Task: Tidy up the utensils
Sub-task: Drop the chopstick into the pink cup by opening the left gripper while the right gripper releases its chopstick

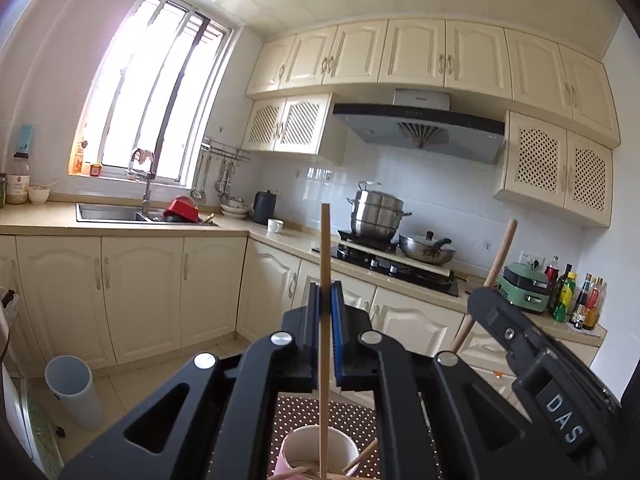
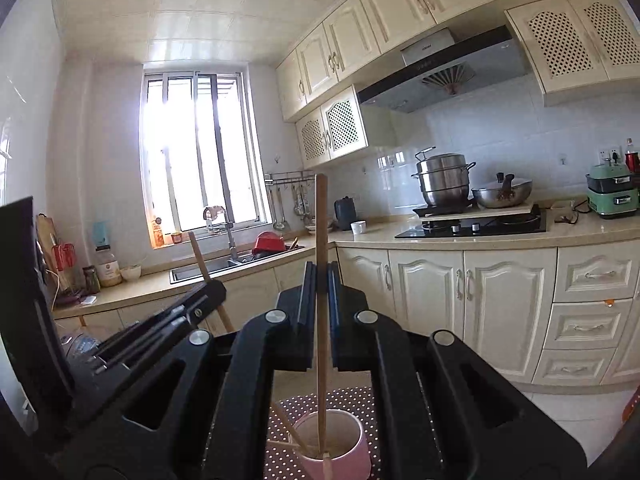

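Left gripper (image 1: 329, 300) clenched on a chopstick (image 1: 325, 248), right gripper (image 2: 322, 280) on another chopstick (image 2: 321, 220). Upright, low ends over the pink cup (image 2: 352, 456) below. Light, stiff, slippery sticks; best pinched mid-length.

I see an L-shaped kitchen with cream cabinets (image 1: 132, 292) below a beige countertop (image 2: 440, 234) and more cabinets above. A barred window (image 1: 160, 92) pours in bright daylight over a steel sink (image 1: 108, 213). A range hood (image 1: 420, 128) hangs over the black hob (image 2: 472, 227), where a steel pot (image 2: 444, 180) stands. White tiles line the wall, pale tiles the floor (image 1: 120, 388).
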Available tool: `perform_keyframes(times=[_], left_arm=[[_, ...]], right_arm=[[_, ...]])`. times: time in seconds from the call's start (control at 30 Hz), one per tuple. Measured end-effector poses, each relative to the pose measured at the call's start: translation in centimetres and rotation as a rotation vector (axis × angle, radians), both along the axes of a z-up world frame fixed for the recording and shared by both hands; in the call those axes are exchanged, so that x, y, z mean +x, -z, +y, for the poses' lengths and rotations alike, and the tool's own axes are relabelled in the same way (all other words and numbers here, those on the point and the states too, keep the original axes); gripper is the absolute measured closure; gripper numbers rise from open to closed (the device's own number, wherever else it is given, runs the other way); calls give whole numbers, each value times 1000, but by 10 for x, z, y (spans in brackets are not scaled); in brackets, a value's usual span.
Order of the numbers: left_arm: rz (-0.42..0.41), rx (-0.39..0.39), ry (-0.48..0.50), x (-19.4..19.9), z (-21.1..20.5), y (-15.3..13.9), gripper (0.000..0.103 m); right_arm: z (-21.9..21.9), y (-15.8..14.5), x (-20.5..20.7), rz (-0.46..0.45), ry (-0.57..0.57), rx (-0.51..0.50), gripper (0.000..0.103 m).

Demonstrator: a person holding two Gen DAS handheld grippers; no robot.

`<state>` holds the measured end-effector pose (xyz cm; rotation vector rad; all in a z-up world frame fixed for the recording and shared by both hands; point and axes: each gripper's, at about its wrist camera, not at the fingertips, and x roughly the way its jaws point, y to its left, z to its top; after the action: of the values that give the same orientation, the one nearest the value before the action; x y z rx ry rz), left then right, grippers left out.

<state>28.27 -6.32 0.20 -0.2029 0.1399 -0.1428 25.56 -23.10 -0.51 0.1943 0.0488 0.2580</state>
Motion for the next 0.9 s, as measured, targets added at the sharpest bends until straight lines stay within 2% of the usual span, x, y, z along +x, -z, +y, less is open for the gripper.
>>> perform_keyframes(times=[0.47,0.7,0.8,0.83,0.9], left_arm=[[109,36,50,17,-4,28,97],[142,76,62,16,-7,34,96],[154,80,50,15,-5,35,88],[153,79,46,14,-4,34,79],[147,81,41,12,-2,33,76]], right_arm=[[4,15,10,39,9,-57,97],[6,15,9,-2,24,-72,97],[7,18,12,-3,16,-67,97],[7,20,14,1,11,-66,97],[8,23,15,14,9,-72,97]])
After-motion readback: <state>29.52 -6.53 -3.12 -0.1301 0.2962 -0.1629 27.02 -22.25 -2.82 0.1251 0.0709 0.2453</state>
